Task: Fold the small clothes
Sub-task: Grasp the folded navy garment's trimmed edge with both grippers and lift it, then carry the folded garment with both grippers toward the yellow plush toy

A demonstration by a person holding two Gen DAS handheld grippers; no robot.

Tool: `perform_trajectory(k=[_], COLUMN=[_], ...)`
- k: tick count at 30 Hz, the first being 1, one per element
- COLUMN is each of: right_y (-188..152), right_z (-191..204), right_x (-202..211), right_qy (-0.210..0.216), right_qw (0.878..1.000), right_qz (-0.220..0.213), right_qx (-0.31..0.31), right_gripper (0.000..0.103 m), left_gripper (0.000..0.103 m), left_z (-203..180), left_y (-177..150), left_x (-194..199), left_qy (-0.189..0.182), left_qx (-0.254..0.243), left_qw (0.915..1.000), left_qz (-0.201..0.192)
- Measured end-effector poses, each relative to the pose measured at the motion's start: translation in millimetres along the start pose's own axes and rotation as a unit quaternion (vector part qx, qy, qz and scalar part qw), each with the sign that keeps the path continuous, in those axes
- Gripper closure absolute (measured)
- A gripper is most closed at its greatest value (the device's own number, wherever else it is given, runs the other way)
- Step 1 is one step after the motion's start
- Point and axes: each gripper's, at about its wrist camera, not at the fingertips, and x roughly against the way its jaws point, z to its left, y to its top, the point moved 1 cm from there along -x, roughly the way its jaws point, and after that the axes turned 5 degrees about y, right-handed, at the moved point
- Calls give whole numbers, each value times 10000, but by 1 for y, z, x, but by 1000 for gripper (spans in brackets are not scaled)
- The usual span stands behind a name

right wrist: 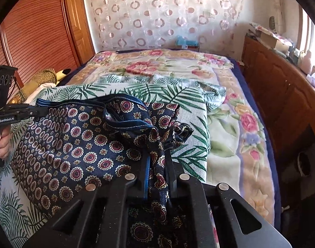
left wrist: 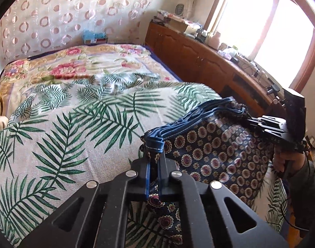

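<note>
A small navy garment with red-and-white medallions [left wrist: 215, 153] and a blue waistband hangs stretched between both grippers above the bed. My left gripper [left wrist: 154, 150] is shut on one waistband corner. My right gripper [right wrist: 158, 157] is shut on the bunched other corner of the garment [right wrist: 79, 144]. In the left wrist view the right gripper [left wrist: 254, 122] shows at the far right, a hand under it. In the right wrist view the left gripper [right wrist: 40, 110] shows at the left edge, pinching the waistband.
The bed carries a palm-leaf cloth [left wrist: 64, 136] over a floral blanket [right wrist: 235, 128]. A wooden cabinet [left wrist: 198, 60] with clutter runs along the right under a bright window. A wooden wardrobe [right wrist: 39, 35] and cushions stand at the left.
</note>
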Motion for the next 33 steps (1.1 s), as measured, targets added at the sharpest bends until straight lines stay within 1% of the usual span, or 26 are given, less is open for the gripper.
perform_trajectory(k=[5,9,14,19,22,27,33], right_y=[-2,-3,0,10,20,39,64], right_z=[6,16,42,72,92,131,164], right_x=[16,30,42,47,43,27,4], right_qy=[-11,-33,29,173,340,560,752], right_qw=[9992,9973,9941,9903,9879,9827,9764], right_qz=[-383,-735,-1042,-1266,-1329,-1378,-1437], right_qx=[-65,35,286,544,719,1103,1426], right_gripper=[95,95,95,95,95,95,95], left_gripper=[98,99,99,99,99,99,99], left_z=[-8,-11,-2,16,29,60,95], left_y=[7,8,7,5,2,-8,-23], left_x=[33,56,86,124,145,176,203], left_qy=[-107,-136,-12,270,611,984,1333], left_qx=[-94,-123,-64,9,34,249,518], left_qw=[9991,9975,9953,9916,9881,9821,9730], left_qz=[-411,-682,-969,-1262,-1409,-1589,-1813])
